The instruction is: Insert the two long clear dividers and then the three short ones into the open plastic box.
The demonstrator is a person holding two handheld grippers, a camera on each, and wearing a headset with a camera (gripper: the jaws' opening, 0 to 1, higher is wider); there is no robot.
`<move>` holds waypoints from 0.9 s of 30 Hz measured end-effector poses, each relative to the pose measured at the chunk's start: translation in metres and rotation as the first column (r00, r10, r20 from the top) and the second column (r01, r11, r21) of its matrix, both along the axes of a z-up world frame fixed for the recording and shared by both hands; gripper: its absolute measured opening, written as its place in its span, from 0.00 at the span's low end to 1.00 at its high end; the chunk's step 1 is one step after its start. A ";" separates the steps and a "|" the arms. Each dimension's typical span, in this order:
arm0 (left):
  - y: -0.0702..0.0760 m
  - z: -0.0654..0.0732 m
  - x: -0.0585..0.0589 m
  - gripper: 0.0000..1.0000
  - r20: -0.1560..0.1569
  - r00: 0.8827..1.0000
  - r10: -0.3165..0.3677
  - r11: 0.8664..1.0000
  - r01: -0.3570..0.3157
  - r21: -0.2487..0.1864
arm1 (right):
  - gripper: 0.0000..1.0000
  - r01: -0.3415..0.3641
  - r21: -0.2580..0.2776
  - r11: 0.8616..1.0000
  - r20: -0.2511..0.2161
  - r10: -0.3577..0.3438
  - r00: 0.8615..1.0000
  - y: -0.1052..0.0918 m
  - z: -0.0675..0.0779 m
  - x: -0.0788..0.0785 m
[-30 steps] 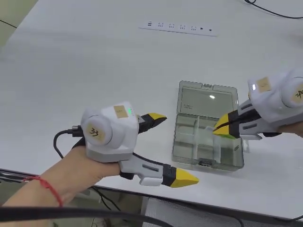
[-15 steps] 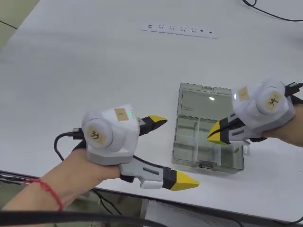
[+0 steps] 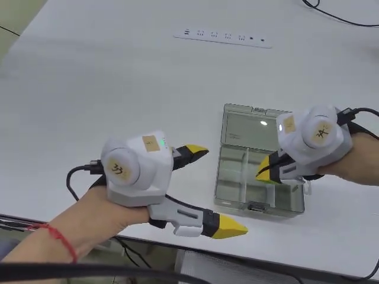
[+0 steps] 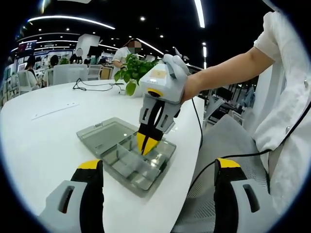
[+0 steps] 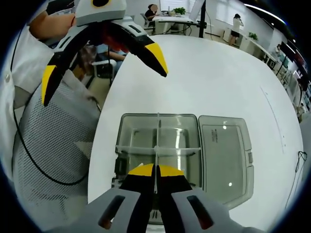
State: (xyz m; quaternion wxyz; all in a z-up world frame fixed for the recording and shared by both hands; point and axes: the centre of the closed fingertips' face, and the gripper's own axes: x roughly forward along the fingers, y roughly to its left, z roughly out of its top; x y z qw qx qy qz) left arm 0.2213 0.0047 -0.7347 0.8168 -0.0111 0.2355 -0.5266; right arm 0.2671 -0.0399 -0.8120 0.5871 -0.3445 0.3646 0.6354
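The clear plastic box (image 3: 220,188) lies open on the white table, its lid (image 3: 260,127) flat behind the tray. Clear dividers stand inside the tray (image 5: 125,127), one lengthwise and one across. My right gripper (image 3: 265,171) hangs over the tray's right half, tips pointing down into it. Its jaws (image 5: 155,170) are shut on a thin clear divider that stands upright between them. My left gripper (image 3: 220,188) is held just left of the box, open and with nothing in it. From the left gripper view, the right gripper (image 4: 146,144) dips into the box (image 4: 99,137).
A white power strip (image 3: 225,34) lies at the far side of the table, and a black cable (image 3: 337,15) runs at the far right. The table's near edge (image 3: 284,260) lies just below the box. People and a potted plant (image 4: 131,73) are in the background.
My right gripper has moved left from the box's right edge to over the tray, and lower into it. The left gripper has stayed open in place.
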 end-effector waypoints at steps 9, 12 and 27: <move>0.001 0.000 -0.001 0.97 0.001 1.000 -0.002 1.000 0.002 0.006 | 0.04 0.078 0.058 0.995 -0.029 -0.076 0.997 -0.003 0.014 0.001; 0.002 0.000 -0.001 0.97 0.001 1.000 -0.001 1.000 0.001 0.007 | 0.06 0.105 0.079 0.991 -0.028 -0.103 0.994 -0.006 0.023 0.001; 0.005 0.003 -0.003 0.96 0.005 1.000 -0.002 1.000 0.001 0.013 | 0.23 0.220 0.169 0.961 -0.022 -0.220 0.975 -0.044 0.069 0.002</move>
